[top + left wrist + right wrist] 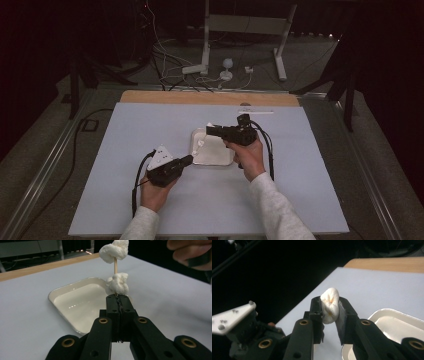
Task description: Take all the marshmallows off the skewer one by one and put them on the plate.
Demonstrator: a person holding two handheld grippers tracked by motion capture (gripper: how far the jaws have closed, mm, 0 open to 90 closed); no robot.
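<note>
left gripper [117,300] fingers clamped on skewer [115,265], upright, two marshmallows [117,283] threaded | right gripper [331,306] fingers pinching top marshmallow [330,305] | above white tray [220,159] | tray mid-desk [125,130], just beside both grippers

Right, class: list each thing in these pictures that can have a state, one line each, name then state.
skewer: upright, clamped at its base.
lower marshmallow: threaded on the skewer, just above the jaws.
top marshmallow: on the skewer's upper end, squeezed between the right gripper's jaws.
tray: on the table, nothing in it.
left gripper: shut on skewer.
right gripper: shut on top marshmallow.
</note>
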